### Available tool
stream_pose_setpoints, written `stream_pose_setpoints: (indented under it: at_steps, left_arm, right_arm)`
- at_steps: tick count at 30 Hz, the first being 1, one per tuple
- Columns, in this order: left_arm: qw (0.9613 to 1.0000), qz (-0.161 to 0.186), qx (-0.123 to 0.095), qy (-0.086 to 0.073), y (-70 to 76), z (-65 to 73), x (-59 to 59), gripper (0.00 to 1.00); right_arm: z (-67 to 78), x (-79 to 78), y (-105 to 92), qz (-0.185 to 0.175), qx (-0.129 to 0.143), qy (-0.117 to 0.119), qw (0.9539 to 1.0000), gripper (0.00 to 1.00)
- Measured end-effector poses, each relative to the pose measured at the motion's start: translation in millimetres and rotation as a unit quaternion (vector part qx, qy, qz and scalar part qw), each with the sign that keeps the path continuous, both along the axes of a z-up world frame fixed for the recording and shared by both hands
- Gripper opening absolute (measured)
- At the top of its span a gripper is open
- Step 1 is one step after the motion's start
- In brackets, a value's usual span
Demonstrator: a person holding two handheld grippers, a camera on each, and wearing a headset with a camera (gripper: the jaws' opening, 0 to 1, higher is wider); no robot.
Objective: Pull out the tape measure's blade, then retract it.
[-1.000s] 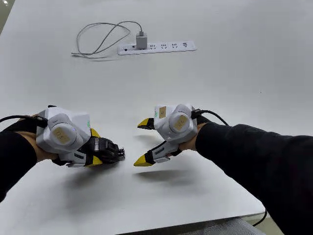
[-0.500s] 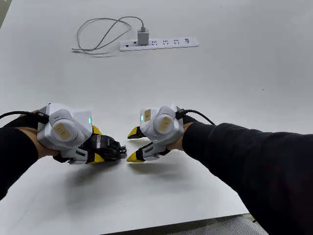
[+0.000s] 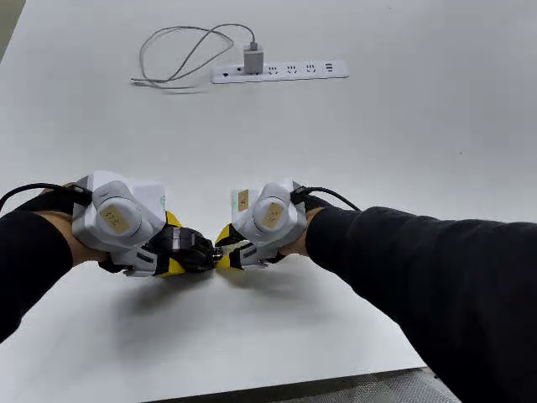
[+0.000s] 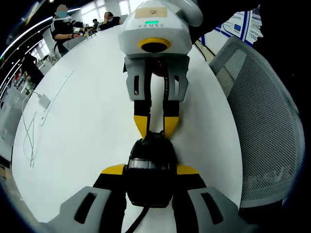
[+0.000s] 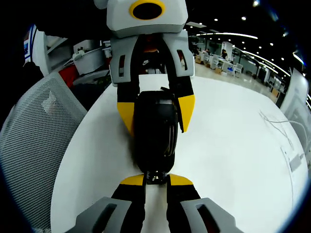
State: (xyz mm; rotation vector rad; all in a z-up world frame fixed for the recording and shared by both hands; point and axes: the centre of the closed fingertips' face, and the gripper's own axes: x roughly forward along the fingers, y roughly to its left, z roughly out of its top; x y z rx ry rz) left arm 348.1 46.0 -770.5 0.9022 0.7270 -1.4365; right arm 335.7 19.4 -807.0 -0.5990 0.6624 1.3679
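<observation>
Black, rounded tape measure (image 5: 154, 126) with a ribbed, rubbery case is low at the near edge of the smooth white worktop (image 3: 336, 151); resting or just clear, cannot tell. It is clamped across its case by the left tongs (image 4: 150, 170), one yellow tip on either flank. Meeting it nose to nose, the right tongs (image 5: 155, 180) have tips drawn almost together on the small metal end hook (image 5: 155, 177) at the case mouth, seemingly pinching it; blade not yet out. Handling judgement: case compact and dense-looking, hard shell with grippy moulding, so a firm side clamp should not slip. Hook is thin, slick steel with little purchase: take it squarely behind the lip and pull straight along the blade's line. Blade is likely a springy curved strip, stiff lengthways but prone to kink sideways. The return spring will tug back, so feed it in gradually or it may snap home.
</observation>
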Motion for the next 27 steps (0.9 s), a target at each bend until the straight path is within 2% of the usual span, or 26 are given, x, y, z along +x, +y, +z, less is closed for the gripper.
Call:
stream_pose_setpoints:
  at_steps: [7,10,19,27]
  left_arm:
    - [1.0000,0.000,-0.001,-0.003,0.5,0.3,-0.1,0.31]
    - [1.0000,0.000,-0.002,-0.006,1.0,0.5,-0.6,0.31]
    - [1.0000,-0.005,-0.003,-0.006,0.9,0.1,-0.6,0.30]
    - [1.0000,0.000,-0.004,-0.004,0.8,-0.2,0.7,0.30]
  right_arm:
    - [-0.2,2.2,1.0,0.000,0.008,0.001,1.0000,0.10]
    - [0.1,2.0,0.9,0.004,0.007,-0.006,0.9999,0.09]
    - [0.7,-0.3,-3.5,-0.012,0.018,0.008,0.9997,0.08]
    - [1.1,-0.5,-11.9,-0.015,0.014,0.011,0.9997,0.09]
